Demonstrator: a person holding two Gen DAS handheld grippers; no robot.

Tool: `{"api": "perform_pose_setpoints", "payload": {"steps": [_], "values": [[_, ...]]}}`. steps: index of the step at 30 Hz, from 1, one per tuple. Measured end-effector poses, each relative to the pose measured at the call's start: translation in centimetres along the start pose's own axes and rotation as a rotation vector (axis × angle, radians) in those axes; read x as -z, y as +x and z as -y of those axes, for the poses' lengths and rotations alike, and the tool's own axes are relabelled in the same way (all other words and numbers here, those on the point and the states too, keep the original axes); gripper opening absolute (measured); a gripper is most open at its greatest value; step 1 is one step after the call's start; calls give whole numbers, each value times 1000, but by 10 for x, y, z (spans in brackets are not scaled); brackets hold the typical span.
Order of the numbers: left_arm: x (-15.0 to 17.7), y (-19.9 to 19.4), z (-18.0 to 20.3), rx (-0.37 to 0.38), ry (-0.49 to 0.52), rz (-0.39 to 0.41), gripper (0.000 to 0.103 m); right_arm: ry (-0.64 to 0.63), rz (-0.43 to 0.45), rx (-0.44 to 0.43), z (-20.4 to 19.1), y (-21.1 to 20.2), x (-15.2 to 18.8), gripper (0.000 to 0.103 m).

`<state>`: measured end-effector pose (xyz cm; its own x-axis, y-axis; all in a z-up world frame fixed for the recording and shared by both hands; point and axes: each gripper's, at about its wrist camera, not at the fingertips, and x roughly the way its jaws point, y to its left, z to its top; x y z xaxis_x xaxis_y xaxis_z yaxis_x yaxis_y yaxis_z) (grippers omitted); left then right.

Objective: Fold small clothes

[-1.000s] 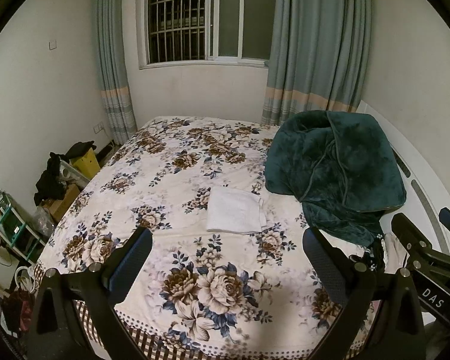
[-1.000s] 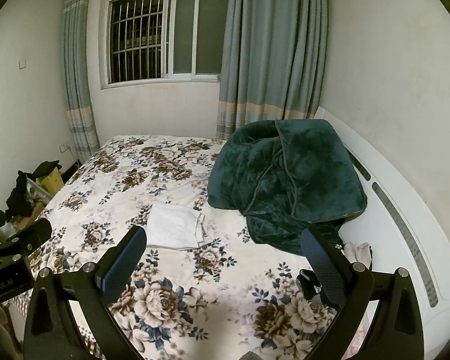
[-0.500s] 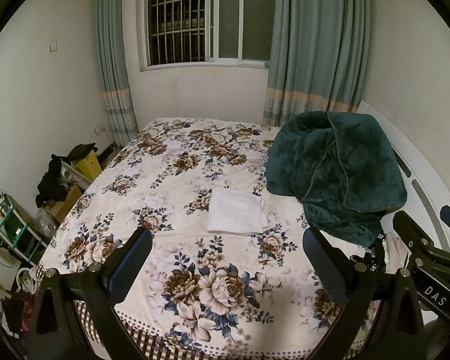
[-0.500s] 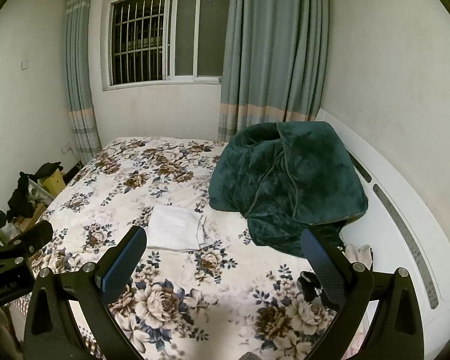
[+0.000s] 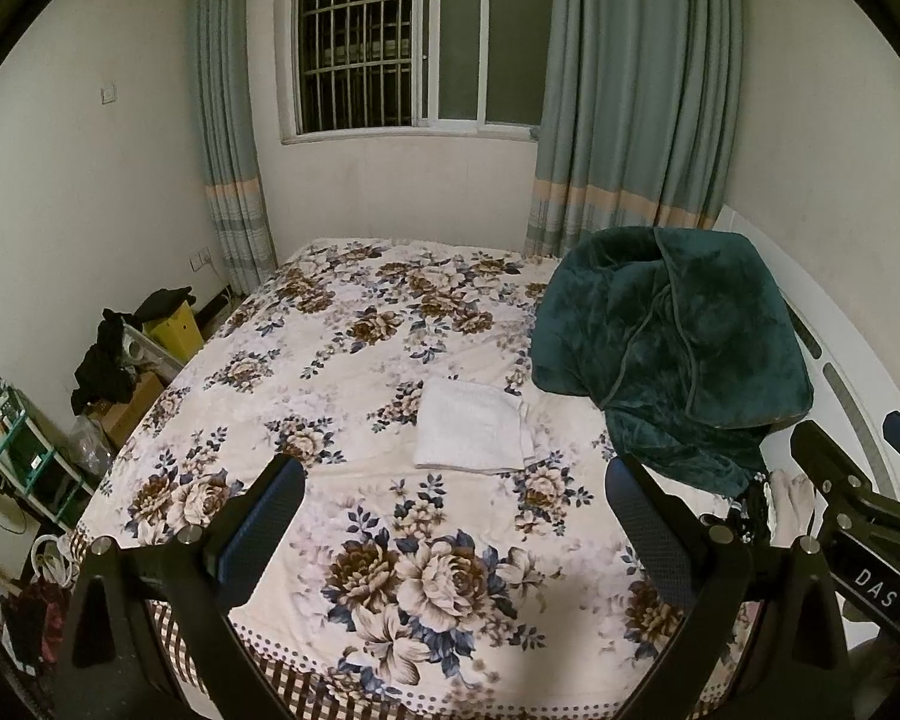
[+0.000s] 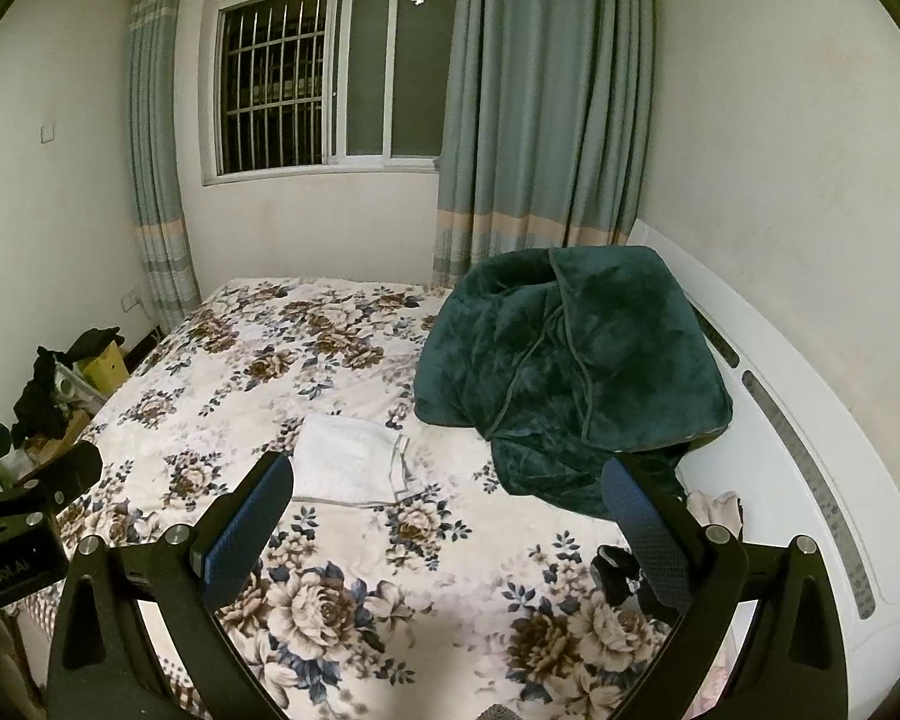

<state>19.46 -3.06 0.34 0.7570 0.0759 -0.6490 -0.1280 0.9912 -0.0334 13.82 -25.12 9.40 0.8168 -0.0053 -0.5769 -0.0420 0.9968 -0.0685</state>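
A folded white cloth [image 5: 471, 433] lies flat on the floral bedspread [image 5: 390, 324], near the middle of the bed; it also shows in the right wrist view [image 6: 351, 469]. My left gripper [image 5: 453, 531] is open and empty, held above the near part of the bed, well short of the cloth. My right gripper [image 6: 450, 525] is open and empty too, beside the left one. Small dark and pale garments [image 6: 621, 570] lie at the bed's right edge by the right finger.
A bunched dark green blanket [image 5: 672, 348] lies on the right of the bed against the white headboard [image 6: 810, 450]. Boxes and dark clothes [image 5: 126, 354] and a small shelf [image 5: 12, 444] stand on the floor at left. A barred window [image 5: 414, 42] and curtains are behind.
Both grippers have drawn back and risen slightly; the bed and cloth sit a little lower in view. Nothing was taken hold of or let go.
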Motion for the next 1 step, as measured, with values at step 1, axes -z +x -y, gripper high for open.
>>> {"api": "perform_pose_setpoints", "payload": {"steps": [1], "values": [[0, -1, 0, 0, -1, 1, 103, 0, 1, 2, 0, 0, 1, 103]]}}
